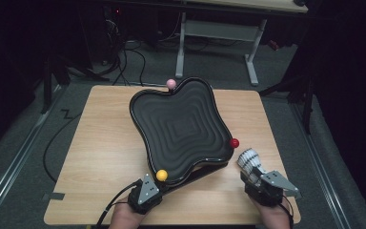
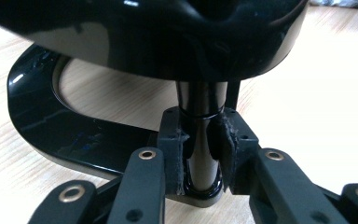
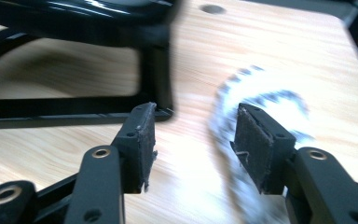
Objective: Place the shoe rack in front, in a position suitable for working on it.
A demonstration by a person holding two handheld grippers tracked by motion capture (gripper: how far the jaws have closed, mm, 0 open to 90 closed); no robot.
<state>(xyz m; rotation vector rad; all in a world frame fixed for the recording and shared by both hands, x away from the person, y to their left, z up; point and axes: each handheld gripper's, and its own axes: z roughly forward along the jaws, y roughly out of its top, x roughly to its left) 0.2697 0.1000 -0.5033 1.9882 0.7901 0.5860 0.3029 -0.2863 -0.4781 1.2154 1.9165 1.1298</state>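
Worktop [image 1: 100, 143]: light wood grain, squarish with rounded corners, standing on a grey carpeted floor [image 1: 19, 157].
Stand [image 1: 214, 167]: glossy black base frame flat on the worktop, bearing a wavy black tray [image 1: 181, 129] above it.
Cloth [image 1: 249, 160]: white with dark pattern, lying near the right front corner, just beside the stand.

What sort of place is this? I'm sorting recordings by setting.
Probably a lab or workshop, dimly lit, not a home. A small wooden table stands on grey carpet, cables trail across the floor behind it, and a height-adjustable desk frame stands beyond. On the table sits a black wavy tray.
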